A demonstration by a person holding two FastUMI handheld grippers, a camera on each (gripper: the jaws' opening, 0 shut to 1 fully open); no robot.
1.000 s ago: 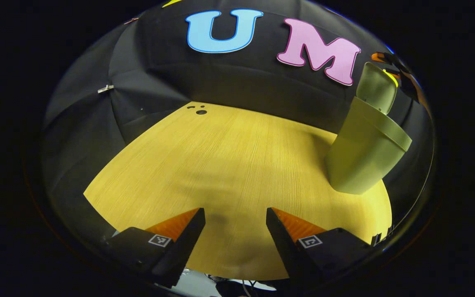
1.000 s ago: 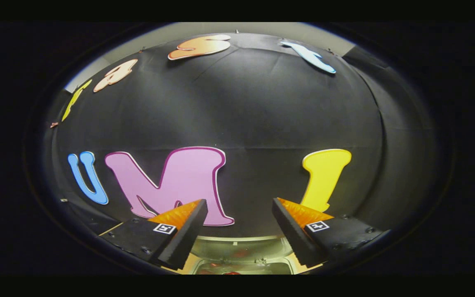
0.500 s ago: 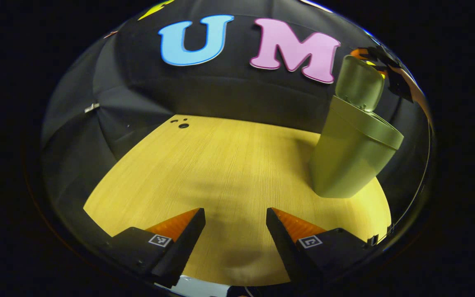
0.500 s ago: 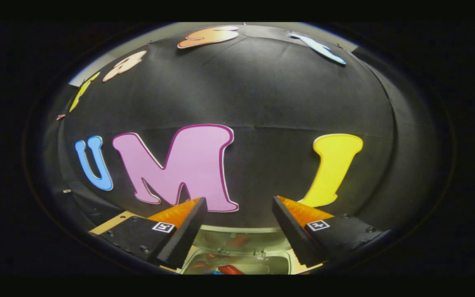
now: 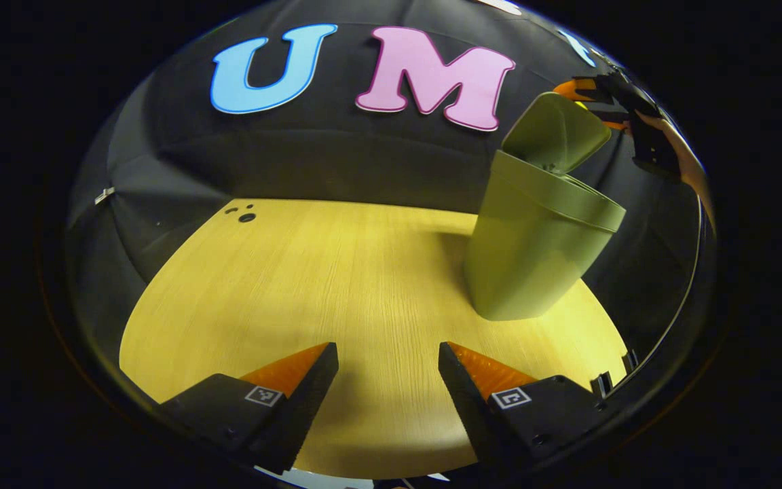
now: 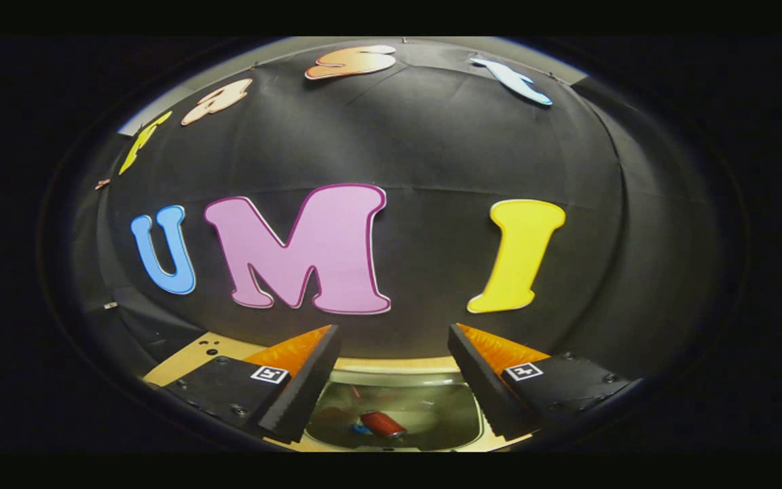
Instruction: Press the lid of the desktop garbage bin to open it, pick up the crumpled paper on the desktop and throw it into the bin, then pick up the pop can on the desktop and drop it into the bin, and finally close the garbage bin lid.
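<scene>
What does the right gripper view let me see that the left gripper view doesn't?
Right gripper view: down into the bin, a red pop can lying inside. Left gripper view: the bin's outer wall, its lid tilted up, and the right gripper beyond it. Both: the green bin, the wooden table, and open fingers at the bottom.

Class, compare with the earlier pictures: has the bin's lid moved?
Yes. In the left gripper view the lid has tipped forward and down toward the bin's rim, from near upright earlier; it's partly closed.

green bin (image 5: 533,258), lid (image 5: 557,132) raised, wooden table (image 5: 337,285)
</scene>
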